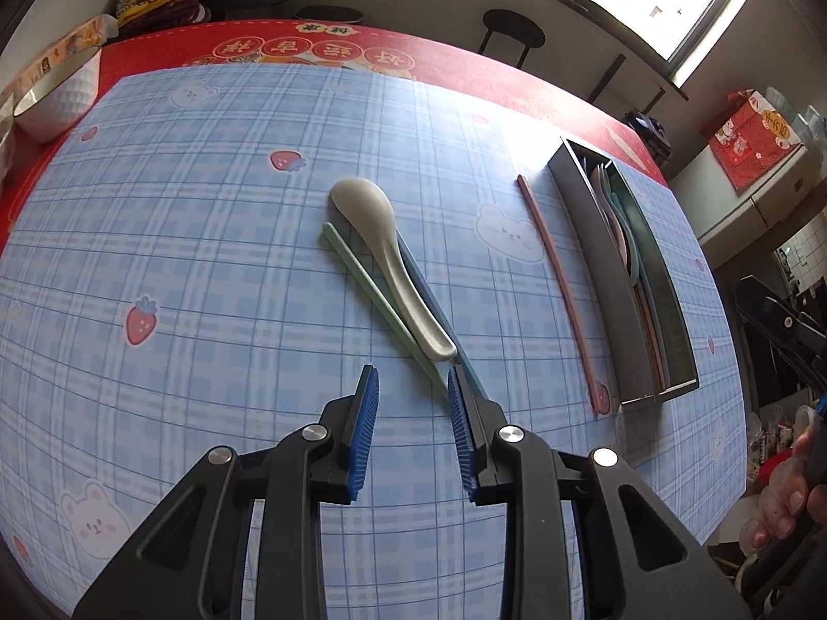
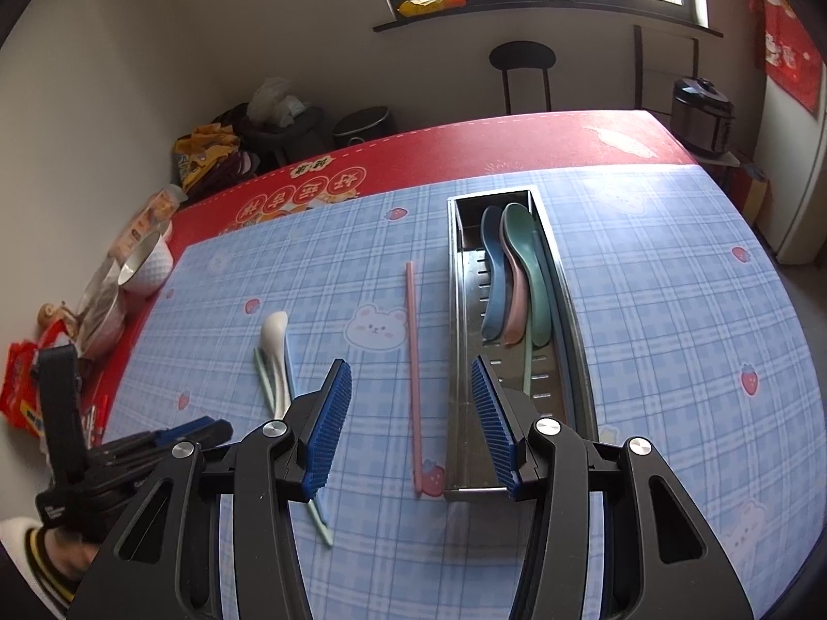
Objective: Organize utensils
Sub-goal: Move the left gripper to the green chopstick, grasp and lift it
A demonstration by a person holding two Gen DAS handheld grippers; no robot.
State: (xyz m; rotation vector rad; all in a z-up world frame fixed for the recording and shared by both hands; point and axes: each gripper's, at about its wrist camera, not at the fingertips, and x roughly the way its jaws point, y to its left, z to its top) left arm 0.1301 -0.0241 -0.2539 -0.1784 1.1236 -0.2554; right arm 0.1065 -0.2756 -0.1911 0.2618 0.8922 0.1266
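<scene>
A white spoon (image 1: pixel 382 253) lies on the blue checked mat, resting across a green chopstick (image 1: pixel 362 279) and a blue chopstick (image 1: pixel 429 299). My left gripper (image 1: pixel 412 380) hovers open just short of the spoon's handle end, its right pad beside the green chopstick's tip. Nothing is between its pads. To the right, a pink chopstick (image 1: pixel 558 284) lies alongside a metal utensil tray (image 1: pixel 620 279). The tray (image 2: pixel 455 310) holds a blue spoon (image 2: pixel 491 268), a pink spoon (image 2: pixel 514 299) and a green spoon (image 2: pixel 527 258). My right gripper (image 2: pixel 411 367) is open and empty above the pink chopstick (image 2: pixel 412 310).
A white bowl (image 1: pixel 57 98) and snack packets sit at the table's left edge on the red cloth (image 1: pixel 465 62). A black stool (image 2: pixel 522 59) and a rice cooker (image 2: pixel 703 113) stand beyond the far edge. A person's hand (image 1: pixel 785 491) shows at lower right.
</scene>
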